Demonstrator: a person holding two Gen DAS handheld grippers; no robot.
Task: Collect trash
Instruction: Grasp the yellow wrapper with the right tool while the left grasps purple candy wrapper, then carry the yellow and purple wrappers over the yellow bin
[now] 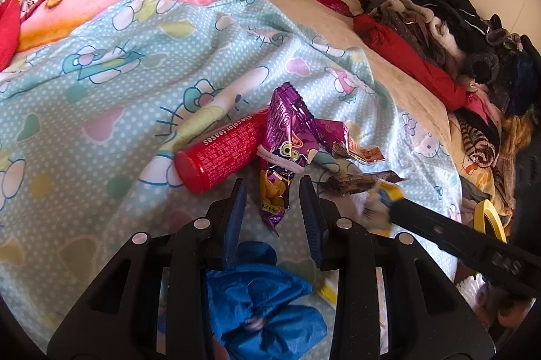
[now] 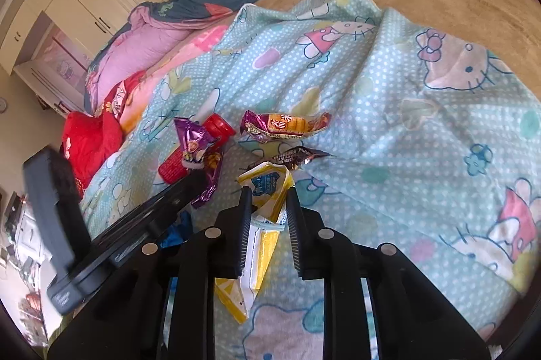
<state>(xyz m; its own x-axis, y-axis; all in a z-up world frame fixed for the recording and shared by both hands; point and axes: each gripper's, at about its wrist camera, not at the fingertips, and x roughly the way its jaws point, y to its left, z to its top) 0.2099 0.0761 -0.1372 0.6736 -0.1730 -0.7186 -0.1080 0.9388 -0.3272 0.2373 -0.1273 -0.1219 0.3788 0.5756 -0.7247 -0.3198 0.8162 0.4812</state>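
Your left gripper straddled the purple wrapper at lower centre of the left view, jaws narrow, pads apparently on its lower end. A red bottle lay just left of it, touching. Your right gripper pinched the yellow wrapper at centre of the right view. Above it lay a brown wrapper and an orange one, all on the blue sheet.

The blanket is pale turquoise with white dots and cartoon cats. On it lie a red bottle, a shiny purple wrapper, a yellow-and-white wrapper and a blue bag.
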